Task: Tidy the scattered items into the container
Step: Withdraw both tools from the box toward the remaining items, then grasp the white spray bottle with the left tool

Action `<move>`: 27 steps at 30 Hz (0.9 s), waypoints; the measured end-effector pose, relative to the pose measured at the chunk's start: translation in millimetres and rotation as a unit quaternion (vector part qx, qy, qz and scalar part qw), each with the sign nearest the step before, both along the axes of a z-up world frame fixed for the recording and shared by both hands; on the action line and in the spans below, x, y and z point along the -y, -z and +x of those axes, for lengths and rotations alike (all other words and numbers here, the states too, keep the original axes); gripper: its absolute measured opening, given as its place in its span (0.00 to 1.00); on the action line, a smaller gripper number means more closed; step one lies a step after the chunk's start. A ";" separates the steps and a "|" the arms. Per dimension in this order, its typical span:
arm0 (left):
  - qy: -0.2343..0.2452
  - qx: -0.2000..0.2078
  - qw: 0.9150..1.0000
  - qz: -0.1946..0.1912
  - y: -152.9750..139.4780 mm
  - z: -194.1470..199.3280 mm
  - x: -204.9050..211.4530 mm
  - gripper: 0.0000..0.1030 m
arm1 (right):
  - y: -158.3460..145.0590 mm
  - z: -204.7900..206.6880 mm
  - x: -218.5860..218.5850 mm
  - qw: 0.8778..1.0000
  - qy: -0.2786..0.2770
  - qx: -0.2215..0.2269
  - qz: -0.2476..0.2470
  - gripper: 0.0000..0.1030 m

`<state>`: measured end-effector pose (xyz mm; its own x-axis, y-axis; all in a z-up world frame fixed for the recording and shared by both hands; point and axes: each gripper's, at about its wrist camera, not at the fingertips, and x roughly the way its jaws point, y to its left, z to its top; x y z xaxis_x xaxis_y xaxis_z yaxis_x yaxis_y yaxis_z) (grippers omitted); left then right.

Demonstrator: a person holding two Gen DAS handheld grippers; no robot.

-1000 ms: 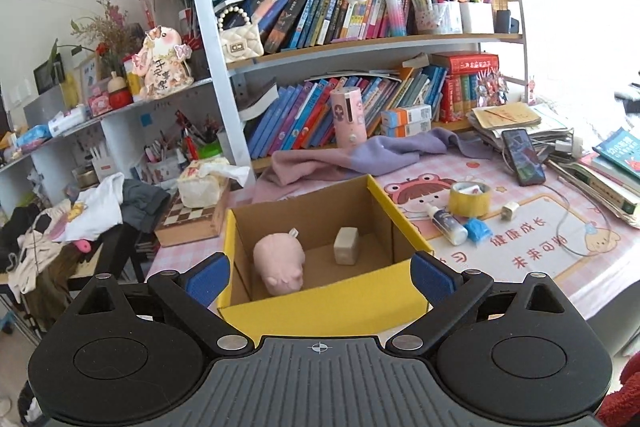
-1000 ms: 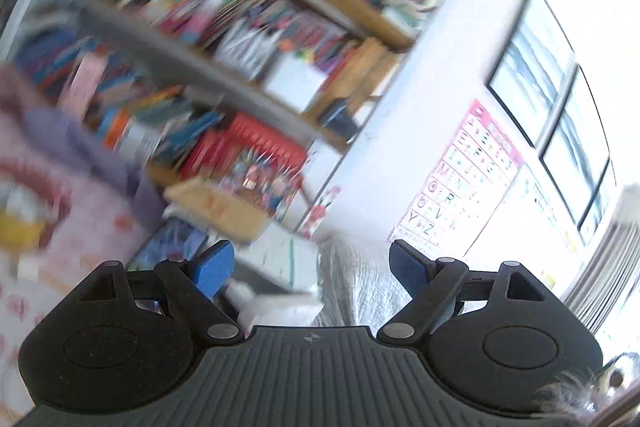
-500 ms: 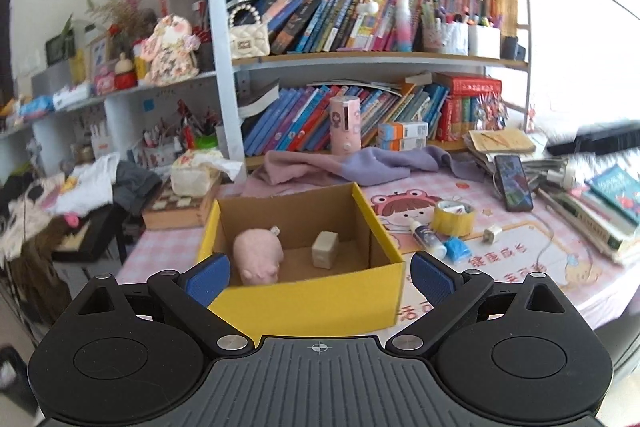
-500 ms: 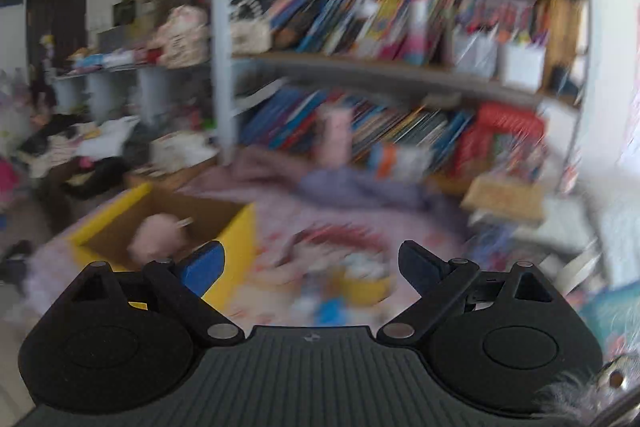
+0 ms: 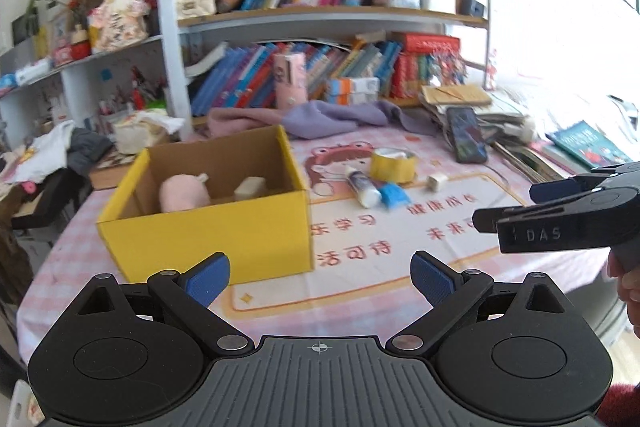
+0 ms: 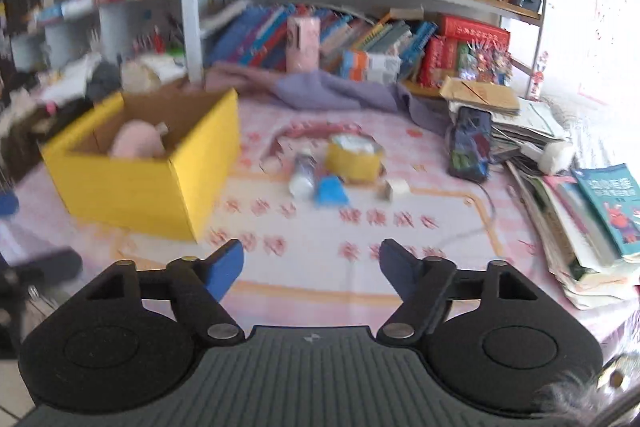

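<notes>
Since a second ago the right hand-held gripper has swung round from the wall and window to face the surface, and it now shows at the right edge of the left view, its jaws closing with nothing between them. Left hand-held gripper has dropped closer to the surface, jaws wide and empty, just in front of the one open yellow cardboard box. Inside that box lie two things: one pink plush toy and one small beige block. Right of the box, well apart from it, four loose items cluster together: one yellow roll of tape, one white tube, one blue wrapped piece and one small white cube. One dark phone lies further right of the box. Between the box's front wall and the surface's near edge the printed mat is bare.
</notes>
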<state>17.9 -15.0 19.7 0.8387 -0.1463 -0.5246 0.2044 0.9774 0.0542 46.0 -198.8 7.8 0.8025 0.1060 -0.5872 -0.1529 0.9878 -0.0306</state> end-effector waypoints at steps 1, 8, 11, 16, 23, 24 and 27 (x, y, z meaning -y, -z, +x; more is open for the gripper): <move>0.005 0.001 1.000 0.003 0.8 1.5 4.0 0.96 | 2.7 1.0 4.5 1.000 0.008 -0.005 0.004 0.70; 0.032 0.003 0.999 0.011 5.0 13.4 33.8 0.95 | 6.8 10.3 25.3 1.000 0.019 -0.005 0.017 0.69; 0.040 -0.002 0.999 0.011 7.8 23.0 46.1 0.95 | 10.3 21.0 34.7 1.000 0.018 -0.015 0.021 0.62; 0.044 -0.019 0.999 0.010 14.4 44.8 68.2 0.89 | 16.9 43.1 54.4 0.999 0.015 -0.034 0.025 0.57; 0.034 -0.044 0.998 0.015 28.0 86.0 102.8 0.78 | 25.6 90.1 84.6 0.998 0.001 -0.061 0.019 0.57; 0.028 -0.048 0.998 0.013 30.3 92.9 106.4 0.75 | 27.7 97.8 87.9 0.998 -0.005 -0.065 0.015 0.57; 0.006 -0.058 0.998 0.009 36.2 116.0 115.1 0.64 | 34.4 122.1 96.1 0.997 -0.025 -0.071 -0.001 0.55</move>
